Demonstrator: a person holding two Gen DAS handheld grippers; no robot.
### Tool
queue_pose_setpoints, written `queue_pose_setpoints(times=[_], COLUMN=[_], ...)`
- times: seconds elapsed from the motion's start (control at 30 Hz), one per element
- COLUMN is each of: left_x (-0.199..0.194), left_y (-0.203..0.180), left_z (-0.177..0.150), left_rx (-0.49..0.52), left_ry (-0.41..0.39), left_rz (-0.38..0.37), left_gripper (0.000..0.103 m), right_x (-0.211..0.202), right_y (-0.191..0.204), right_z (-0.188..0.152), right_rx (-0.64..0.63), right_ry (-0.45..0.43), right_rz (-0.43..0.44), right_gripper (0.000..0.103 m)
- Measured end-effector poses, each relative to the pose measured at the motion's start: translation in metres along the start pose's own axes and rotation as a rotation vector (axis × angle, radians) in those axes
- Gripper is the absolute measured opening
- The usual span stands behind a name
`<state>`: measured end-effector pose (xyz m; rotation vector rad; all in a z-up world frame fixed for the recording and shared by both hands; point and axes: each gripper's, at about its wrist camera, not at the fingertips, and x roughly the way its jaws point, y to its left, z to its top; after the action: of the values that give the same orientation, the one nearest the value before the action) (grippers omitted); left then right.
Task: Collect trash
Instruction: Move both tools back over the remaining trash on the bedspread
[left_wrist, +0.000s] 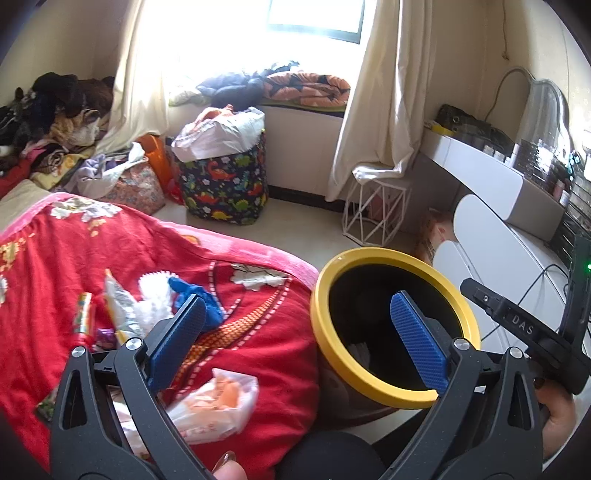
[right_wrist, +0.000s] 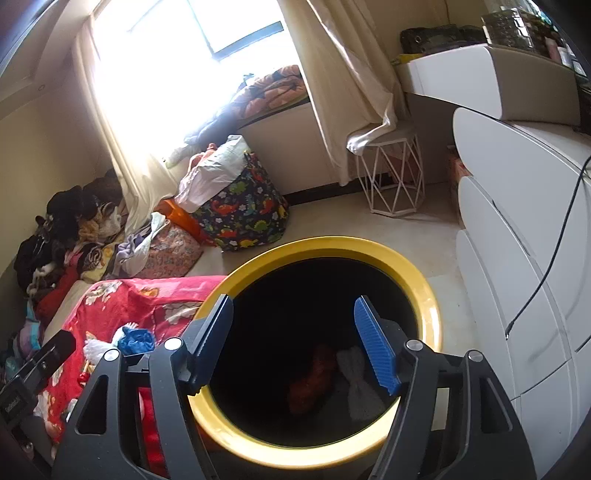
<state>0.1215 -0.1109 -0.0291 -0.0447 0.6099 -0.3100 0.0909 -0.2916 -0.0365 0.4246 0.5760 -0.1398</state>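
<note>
Both grippers hang empty with jaws spread. The right gripper (right_wrist: 291, 343) sits directly over the yellow-rimmed bin (right_wrist: 424, 284), which already holds a red scrap and a pale one. The left gripper (left_wrist: 310, 339) straddles the bin's edge and the red blanket (left_wrist: 258, 314). Remaining trash, a plastic bag (left_wrist: 218, 398) and wrappers (left_wrist: 122, 310), lies on the blanket to the left of the bin, nearer the left gripper.
</note>
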Motion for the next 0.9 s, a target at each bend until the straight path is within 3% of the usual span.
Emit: queue_pose_setpoints(times=[0.9], left_x=[-0.043], left_y=[0.078], left_z=[0.005], left_rx=[-0.118], left_ry=[-0.086], left_rz=[0.13], left_gripper=[0.092], right_x=[-0.012], right_y=[0.083], right_z=[-0.02], right_rx=[-0.155], right_ry=[0.019], right_rz=[0.15], right_gripper=[0.076])
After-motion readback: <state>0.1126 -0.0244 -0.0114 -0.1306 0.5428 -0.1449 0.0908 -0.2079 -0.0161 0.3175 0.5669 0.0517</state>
